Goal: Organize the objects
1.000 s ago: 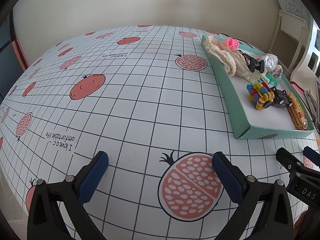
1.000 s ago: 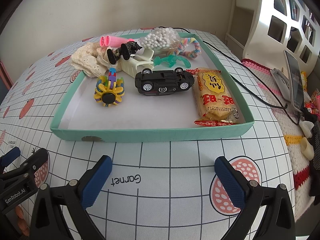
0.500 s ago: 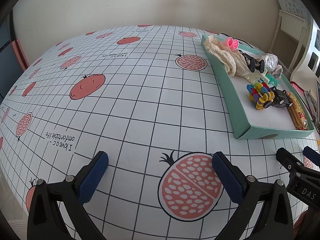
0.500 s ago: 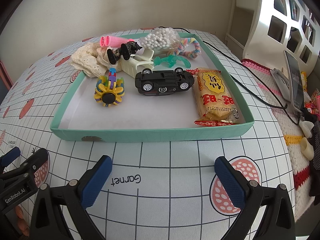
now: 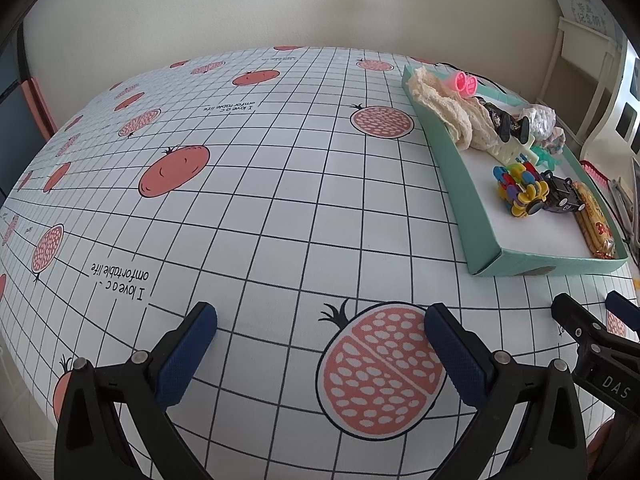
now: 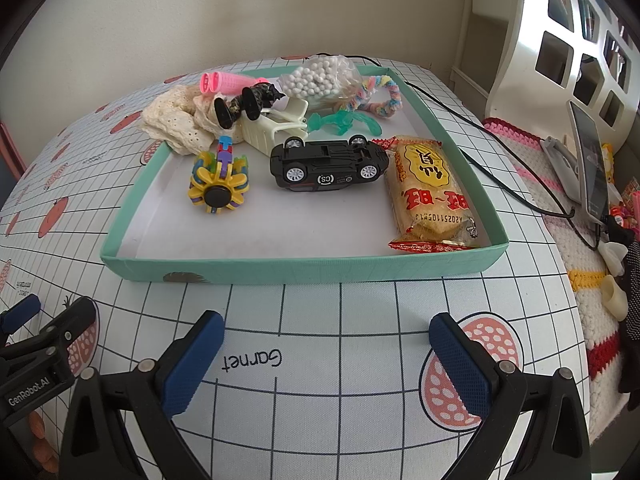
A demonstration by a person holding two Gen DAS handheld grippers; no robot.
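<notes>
Both tongs are spread wide and hold nothing. The right tongs (image 6: 326,354) hover over the grid-patterned counter (image 6: 340,320), just short of the near wall of the shallow teal cardboard tray (image 6: 304,270). Its front half is bare; an overturned black toy car (image 6: 328,166) lies mid-tray. The left tongs (image 5: 320,346) face wide open cloth, tray at right.

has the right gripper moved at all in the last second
No. In the right wrist view the right gripper sits in the same spot against the teal tray and the "Garnet" print.
</notes>
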